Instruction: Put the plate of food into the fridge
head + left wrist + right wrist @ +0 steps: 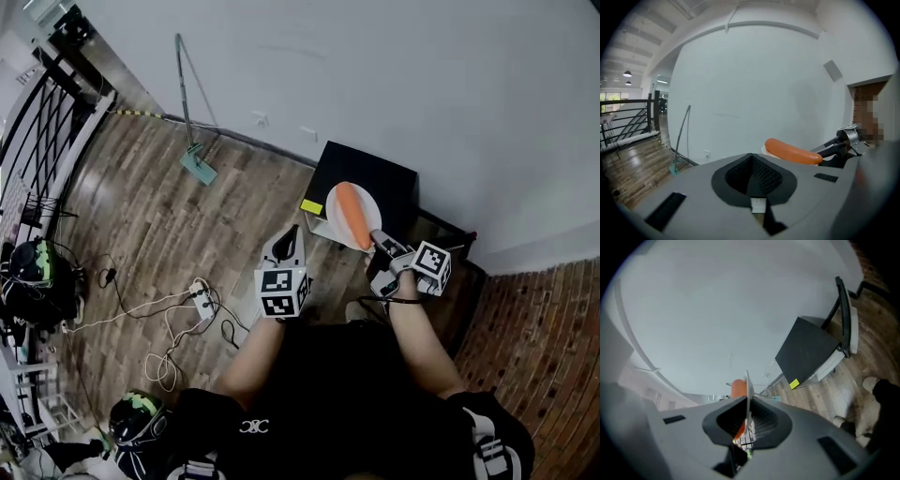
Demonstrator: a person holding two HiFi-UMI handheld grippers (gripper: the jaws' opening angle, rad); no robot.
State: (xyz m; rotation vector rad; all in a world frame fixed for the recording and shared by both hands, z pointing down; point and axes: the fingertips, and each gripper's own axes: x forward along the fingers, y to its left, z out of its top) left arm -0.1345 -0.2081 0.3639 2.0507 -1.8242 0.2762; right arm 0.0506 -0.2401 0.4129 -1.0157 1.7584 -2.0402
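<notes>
A white plate with an orange sausage on it hangs level above the black mini fridge. My right gripper is shut on the plate's near rim. In the right gripper view the plate shows edge-on between the jaws, with the sausage to its left and the fridge lower right. My left gripper is shut on nothing, just left of the plate. The left gripper view shows its closed jaws, with the sausage beyond them.
The fridge stands against a white wall and bears a yellow sticker. A mop leans on the wall at left. A power strip and cables lie on the wooden floor. Left is a black railing, right a brick wall.
</notes>
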